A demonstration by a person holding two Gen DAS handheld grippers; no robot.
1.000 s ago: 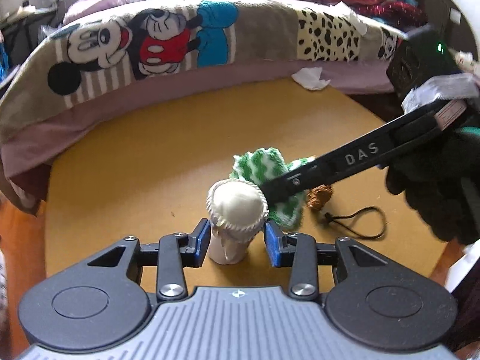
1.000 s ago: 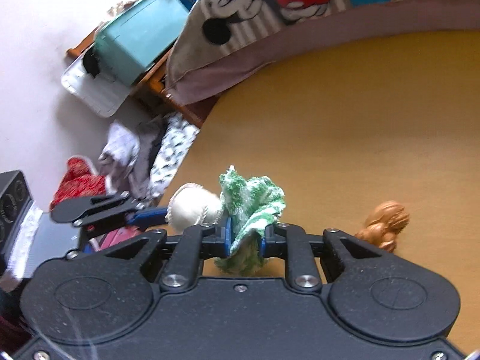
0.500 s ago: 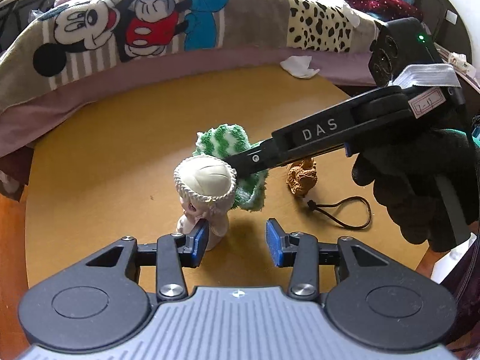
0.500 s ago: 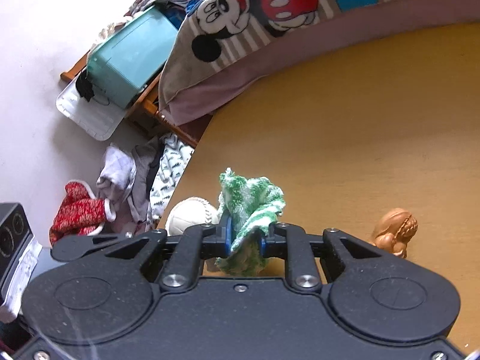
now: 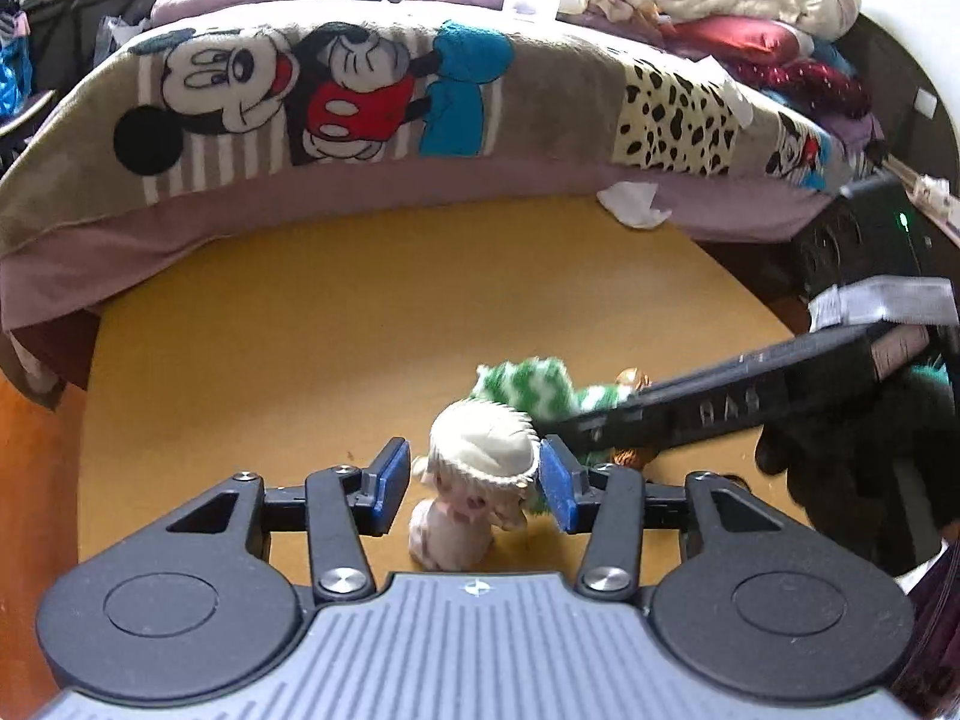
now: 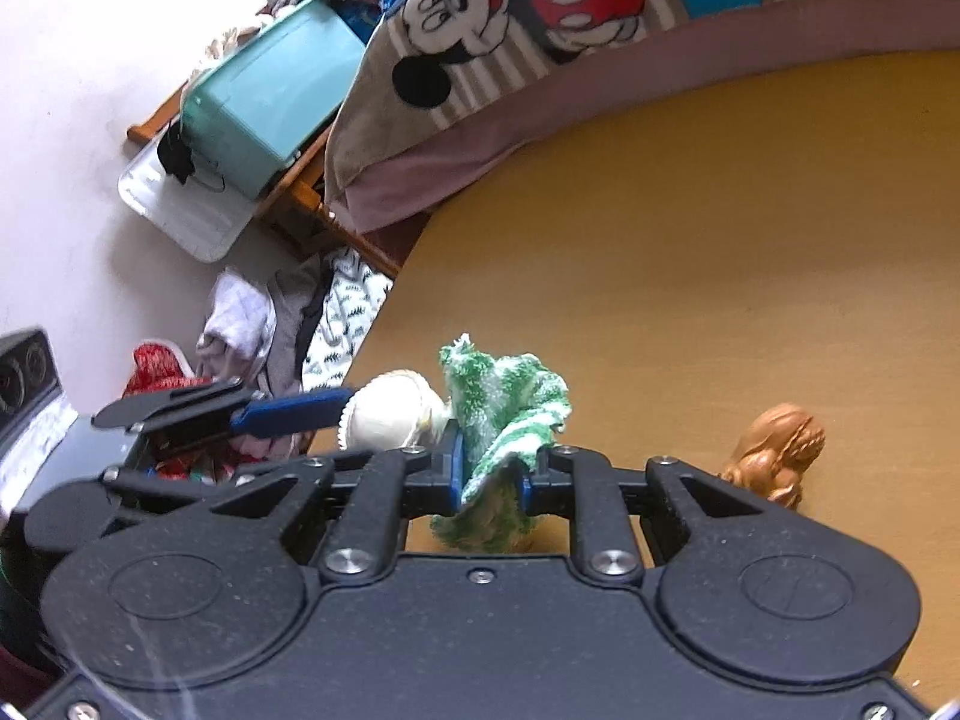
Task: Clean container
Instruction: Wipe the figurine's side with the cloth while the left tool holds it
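My left gripper (image 5: 474,483) stands with its jaws wide, a blue pad on either side of the small cream figurine (image 5: 477,480) but not touching it; the figurine stands upright on the yellow surface (image 5: 360,330), at six o'clock in my left view. My right gripper (image 6: 491,474) has its jaws closed on the green-and-white cloth (image 6: 504,402), soft and bunched, just beside the figurine's capped head at one o'clock. I judge the figurine light, hard, smooth and easily toppled, perhaps brittle; I would pinch it low at the body, below the wide cap, gently. A brown carved charm (image 6: 774,456) lies nearby.
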